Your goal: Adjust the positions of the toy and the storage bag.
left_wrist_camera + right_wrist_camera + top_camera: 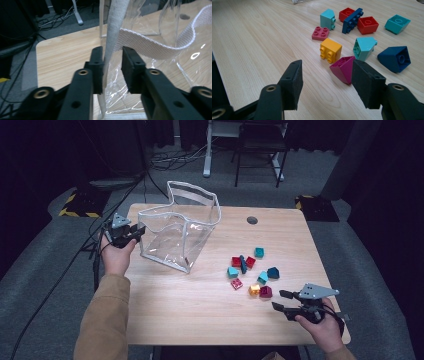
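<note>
Upright on the worktop (200, 320), a clear plastic bag (175, 237) has its white fabric rim (112, 32) between the left tongs (112, 67), steadying its mouth. Well apart, the right tongs (325, 82) hover spread before a magenta toy brick (344, 68), likely next for bagging.

We see the pale wooden table (200, 305) evenly lit from above, while the surroundings at the frame edges fall into near-black. Shadows under the small coloured plastic blocks (331, 50) are soft and short. The clear plastic bag with white fabric trim (155, 47) throws small white glints at the right of the left gripper view. The high view looks soft and grainy; the black jaws near both gripper cameras are slightly blurred.
</note>
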Demonstrator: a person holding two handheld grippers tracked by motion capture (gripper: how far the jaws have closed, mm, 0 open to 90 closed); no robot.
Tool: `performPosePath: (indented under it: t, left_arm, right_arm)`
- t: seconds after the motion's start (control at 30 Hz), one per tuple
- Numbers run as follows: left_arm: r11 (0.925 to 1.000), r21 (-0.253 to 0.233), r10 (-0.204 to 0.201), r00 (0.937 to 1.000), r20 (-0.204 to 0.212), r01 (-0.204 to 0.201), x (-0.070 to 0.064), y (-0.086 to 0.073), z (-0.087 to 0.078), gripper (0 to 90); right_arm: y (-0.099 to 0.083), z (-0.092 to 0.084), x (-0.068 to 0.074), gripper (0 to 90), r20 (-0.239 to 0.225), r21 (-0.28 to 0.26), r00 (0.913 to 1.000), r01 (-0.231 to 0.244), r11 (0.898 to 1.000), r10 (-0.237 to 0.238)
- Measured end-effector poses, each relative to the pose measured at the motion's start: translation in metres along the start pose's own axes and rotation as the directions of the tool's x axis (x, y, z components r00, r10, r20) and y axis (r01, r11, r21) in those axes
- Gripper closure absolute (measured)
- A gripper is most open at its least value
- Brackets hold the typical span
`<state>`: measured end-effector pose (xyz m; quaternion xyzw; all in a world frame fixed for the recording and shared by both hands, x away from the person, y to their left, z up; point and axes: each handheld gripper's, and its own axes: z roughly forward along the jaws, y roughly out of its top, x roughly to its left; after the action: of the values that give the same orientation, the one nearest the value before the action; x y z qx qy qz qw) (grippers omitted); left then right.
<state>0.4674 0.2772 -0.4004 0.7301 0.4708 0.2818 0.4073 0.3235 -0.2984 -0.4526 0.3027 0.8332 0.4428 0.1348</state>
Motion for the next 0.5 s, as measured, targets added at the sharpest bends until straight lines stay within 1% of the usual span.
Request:
performPosePath:
  t: [0.03, 0.1, 0.17, 0.23, 0.33, 0.4, 0.43, 0.5]
  left_arm:
    - [0.9999, 0.008, 0.008, 1.0000, 0.002, -0.008, -0.001, 0.001, -0.002, 80.4]
    - [0.9997, 0.018, 0.017, 0.9995, 0.025, -0.018, -0.005, 0.000, -0.005, 84.3]
    - [0.9991, 0.029, 0.031, 0.9982, 0.051, -0.033, -0.010, 0.000, -0.009, 85.2]
    - [0.9984, 0.019, 0.051, 0.9961, 0.071, -0.053, -0.018, -0.002, -0.013, 85.8]
    - [0.9968, 0.007, 0.078, 0.9914, 0.105, -0.079, -0.033, -0.005, -0.021, 86.1]
    - [0.9943, 0.010, 0.104, 0.9864, 0.127, -0.106, -0.045, -0.006, -0.028, 86.0]
    - [0.9926, -0.003, 0.121, 0.9833, 0.136, -0.122, -0.051, -0.007, -0.031, 86.0]
    - [0.9911, -0.009, 0.133, 0.9797, 0.150, -0.133, -0.062, -0.011, -0.036, 86.1]
  right_arm:
    - [0.001, 0.001, 0.000, 43.3, -0.002, 0.000, 1.0000, 0.002, 1.000, -0.002]
    - [0.003, 0.003, 0.001, 43.4, -0.007, -0.002, 1.0000, 0.006, 1.000, -0.006]
    - [0.006, 0.005, 0.002, 43.4, -0.013, -0.007, 0.9998, 0.012, 1.000, -0.012]
    - [0.008, 0.007, 0.004, 43.4, -0.022, -0.010, 0.9996, 0.017, 1.000, -0.017]
    - [0.011, 0.011, 0.007, 43.4, -0.031, -0.013, 0.9992, 0.024, 1.000, -0.025]
    - [0.015, 0.013, 0.009, 43.5, -0.035, -0.015, 0.9990, 0.029, 0.999, -0.029]
    - [0.017, 0.014, 0.009, 43.5, -0.034, -0.016, 0.9989, 0.031, 0.999, -0.032]
    - [0.021, 0.017, 0.011, 43.5, -0.041, -0.023, 0.9985, 0.035, 0.999, -0.036]
